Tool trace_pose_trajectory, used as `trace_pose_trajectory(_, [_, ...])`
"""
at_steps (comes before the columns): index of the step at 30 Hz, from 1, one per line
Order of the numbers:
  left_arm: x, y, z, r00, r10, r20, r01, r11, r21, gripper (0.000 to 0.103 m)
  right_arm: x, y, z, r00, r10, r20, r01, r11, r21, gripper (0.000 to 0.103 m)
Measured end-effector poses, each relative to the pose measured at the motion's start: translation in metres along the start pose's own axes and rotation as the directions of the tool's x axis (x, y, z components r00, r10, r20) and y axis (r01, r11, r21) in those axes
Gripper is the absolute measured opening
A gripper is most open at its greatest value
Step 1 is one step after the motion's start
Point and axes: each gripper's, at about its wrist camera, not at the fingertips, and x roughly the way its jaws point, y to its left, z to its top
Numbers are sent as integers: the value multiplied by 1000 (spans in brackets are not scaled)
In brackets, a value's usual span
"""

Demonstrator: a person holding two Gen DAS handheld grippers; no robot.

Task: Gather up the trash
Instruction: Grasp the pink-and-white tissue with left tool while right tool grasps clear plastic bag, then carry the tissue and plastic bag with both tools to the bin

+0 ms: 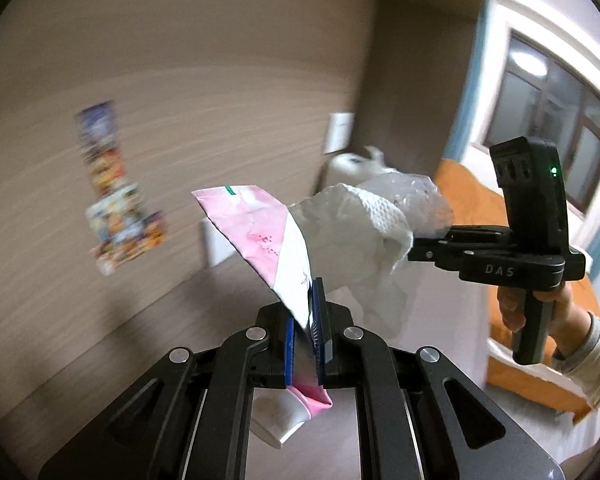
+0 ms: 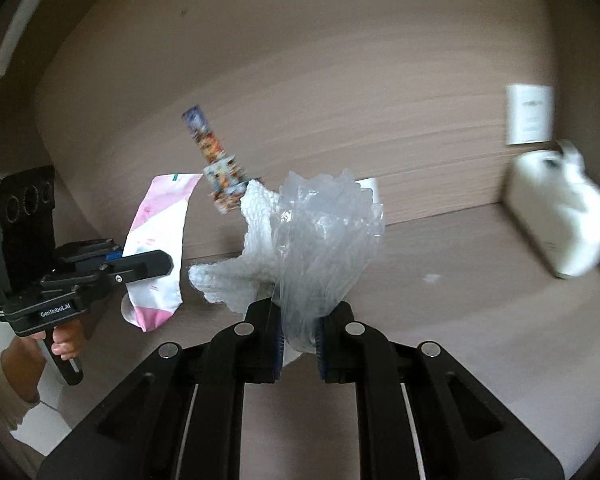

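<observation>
The left gripper (image 1: 309, 316) is clamped on a pink and white wrapper (image 1: 268, 240), which stands up between its blue pads and pokes out below them. To its right, the right gripper (image 2: 299, 340) is closed on a bundle of clear plastic film (image 2: 324, 232) and a crumpled paper towel (image 2: 236, 268), both held in the air. Below them is a brown tabletop (image 2: 460, 300) with a white jug (image 2: 560, 216) at the far right. A colourful sticker strip (image 2: 218, 160) hangs on the far wall. An orange bed (image 1: 472, 204) shows far right in the left camera.
</observation>
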Motion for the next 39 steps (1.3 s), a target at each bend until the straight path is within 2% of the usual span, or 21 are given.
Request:
trace_pose_trajectory(6, [13,-63,12,993,-121,8,120,989,88,7,-89,-17,-31,989,-135,65,132,990,57,14])
trace_pose_trajectory(7, [15,-74,13,990,-143,7,141,985,102,7,-93,-19,-34,986,-154,71,150,987,65,14])
trace_pose_trajectory(13, [24,-139,12,967,-253,-23,252,948,195,7,-164,-30,-68,952,-288,103,272,951,146,14])
trace_pose_trajectory(17, [28,-178,7,954,-296,-48,299,921,249,7,-208,-42,-96,928,-356,110,329,921,208,14])
trace_pose_trajectory(24, [53,-257,-8,913,-385,-136,408,855,321,7,-259,-57,-145,885,-455,95,406,857,318,14])
trace_pose_trajectory(30, [73,-313,-27,870,-439,-225,493,791,362,7,-285,-70,-187,862,-503,69,438,805,401,14])
trace_pose_trajectory(35, [96,-349,-46,839,-454,-298,542,747,386,7,-300,-85,-216,852,-520,49,445,771,456,14])
trace_pose_trajectory(39, [117,-367,-64,814,-452,-365,574,723,384,7,-301,-100,-240,848,-529,12,457,744,487,14])
